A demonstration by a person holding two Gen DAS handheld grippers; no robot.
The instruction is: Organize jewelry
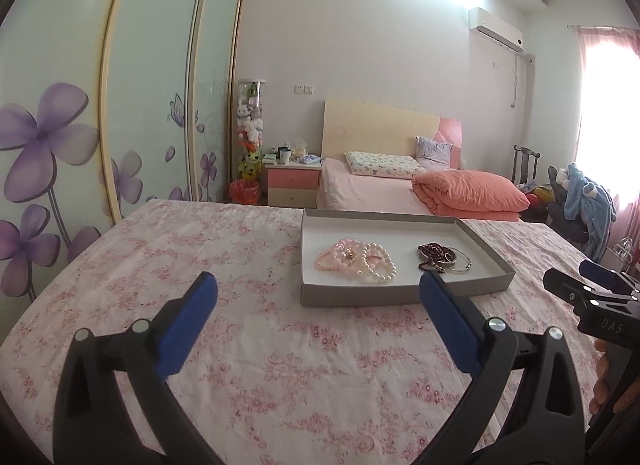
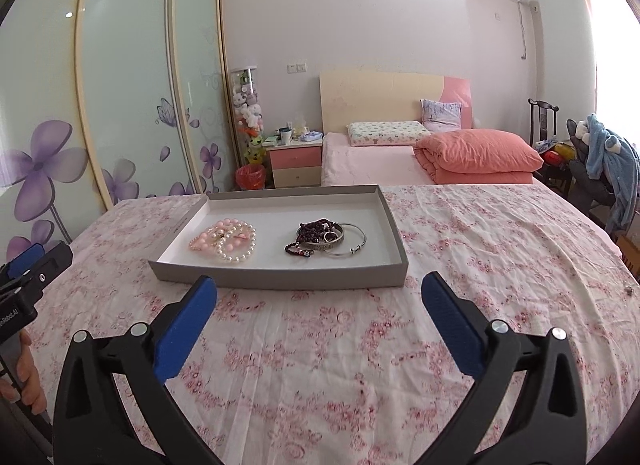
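Both grippers, left gripper [image 1: 318, 289] and right gripper [image 2: 319, 291], fully open, empty, short of shallow grey cardboard tray [image 2: 280, 279] on floral-clothed desk [image 2: 480, 265]. Inside: pink-and-white pearl bracelets [image 2: 226, 241] grouped left, dark bead strings and silver bangles [image 2: 326, 241] right. Sorting apparently complete; nothing loose outside.

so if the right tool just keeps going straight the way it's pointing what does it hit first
Probably the near wall of the grey tray, straight ahead of the open right tool. It tilts down a little, so it might touch the floral cloth just short of the tray; depth is unclear.
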